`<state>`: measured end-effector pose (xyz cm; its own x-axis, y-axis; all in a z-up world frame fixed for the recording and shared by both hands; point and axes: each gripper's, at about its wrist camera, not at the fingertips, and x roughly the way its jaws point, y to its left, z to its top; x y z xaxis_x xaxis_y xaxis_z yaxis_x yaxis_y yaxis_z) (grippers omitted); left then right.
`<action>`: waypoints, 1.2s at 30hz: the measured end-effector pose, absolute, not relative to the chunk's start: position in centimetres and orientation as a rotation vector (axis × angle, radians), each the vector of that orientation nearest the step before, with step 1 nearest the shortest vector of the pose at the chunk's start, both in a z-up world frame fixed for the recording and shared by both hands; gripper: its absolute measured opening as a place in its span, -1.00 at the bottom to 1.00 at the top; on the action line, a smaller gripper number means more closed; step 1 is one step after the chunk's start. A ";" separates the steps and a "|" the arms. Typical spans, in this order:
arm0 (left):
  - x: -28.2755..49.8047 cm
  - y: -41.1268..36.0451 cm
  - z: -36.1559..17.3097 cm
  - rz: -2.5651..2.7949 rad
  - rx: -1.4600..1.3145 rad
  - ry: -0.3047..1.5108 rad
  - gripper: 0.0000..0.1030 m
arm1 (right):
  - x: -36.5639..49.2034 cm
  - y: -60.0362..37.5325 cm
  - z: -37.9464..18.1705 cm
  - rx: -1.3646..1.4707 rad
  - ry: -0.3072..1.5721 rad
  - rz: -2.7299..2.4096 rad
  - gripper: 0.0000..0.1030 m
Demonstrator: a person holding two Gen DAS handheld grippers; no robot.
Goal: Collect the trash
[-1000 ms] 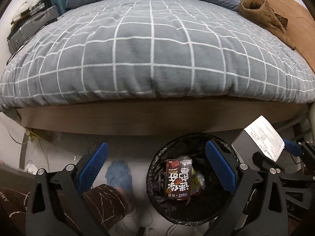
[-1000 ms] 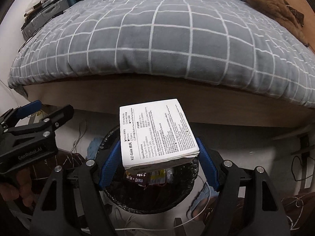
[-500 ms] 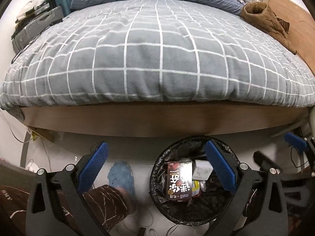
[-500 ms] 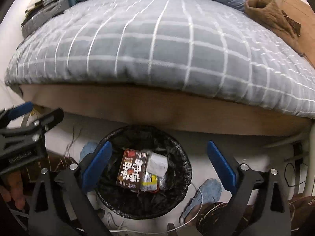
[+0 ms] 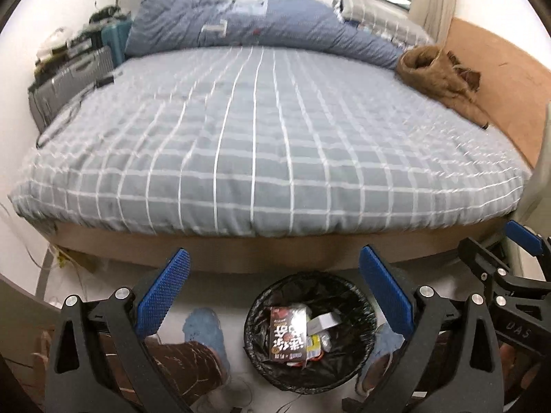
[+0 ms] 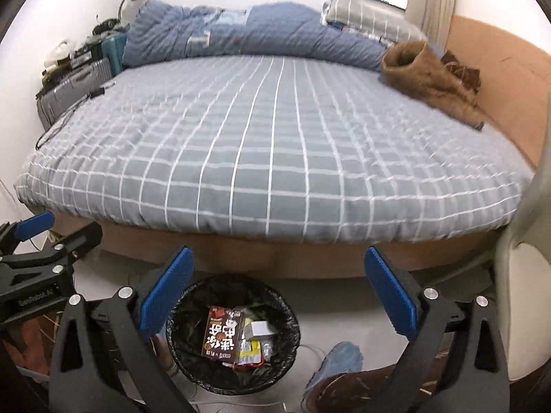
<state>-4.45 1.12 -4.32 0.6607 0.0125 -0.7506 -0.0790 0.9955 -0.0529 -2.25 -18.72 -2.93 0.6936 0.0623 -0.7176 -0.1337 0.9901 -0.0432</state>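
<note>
Both tools held wide over the trash bin, nothing gripped

The left tool (image 5: 272,285) is seen spread wide with nothing between its blue pads (image 5: 162,292), and the right tool (image 6: 277,285) is at its widest too, jaws opening, nothing between them either. The black-lined trash bin (image 5: 256,340) is parked on the floor just in front of the bed's near edge, and a dark snack packet (image 5: 288,332) and a small white box (image 5: 322,321) are seen lying inside it with other wrappers. The bed (image 5: 261,144) is covered by a grey checked sheet, with a blue duvet (image 5: 248,22) bunched at the far end and a brown garment (image 5: 437,75) dumped far right. A blue slipper (image 5: 203,328) is spotted left of the bin.
</note>
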 end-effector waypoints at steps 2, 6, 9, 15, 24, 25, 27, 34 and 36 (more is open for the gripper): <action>-5.4 0.8 -2.8 0.060 -0.069 0.830 0.89 | -3.2 -19.2 -1.7 -0.091 0.777 0.100 0.85; -7.2 0.3 -1.1 0.054 -0.055 0.810 0.89 | -4.8 -19.7 0.1 -0.085 0.751 0.087 0.85; -8.3 -0.2 -0.3 0.050 -0.042 0.799 0.89 | -5.9 -20.2 1.1 -0.082 0.736 0.077 0.85; -9.7 -0.6 0.8 0.051 -0.038 0.785 0.89 | -7.5 -20.9 2.5 -0.053 0.714 0.075 0.85; -9.7 -0.5 0.8 0.053 -0.052 0.787 0.89 | -7.8 -21.1 2.7 -0.050 0.710 0.075 0.85; -9.7 -0.5 0.8 0.053 -0.053 0.788 0.89 | -7.9 -21.1 2.8 -0.050 0.711 0.074 0.85; -9.6 -0.4 0.8 0.054 -0.051 0.788 0.89 | -7.7 -21.2 2.7 -0.054 0.714 0.075 0.85; -9.4 0.0 0.5 0.055 -0.055 0.788 0.89 | -7.4 -20.9 2.4 -0.056 0.722 0.080 0.85; -9.4 0.0 0.3 0.054 -0.053 0.790 0.89 | -7.3 -20.8 2.3 -0.055 0.725 0.081 0.85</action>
<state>-9.38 0.02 0.34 0.7027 0.0289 -0.7109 -0.0689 0.9972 -0.0276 -7.25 -20.83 2.33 0.7455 0.0551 -0.6642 -0.0931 0.9954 -0.0220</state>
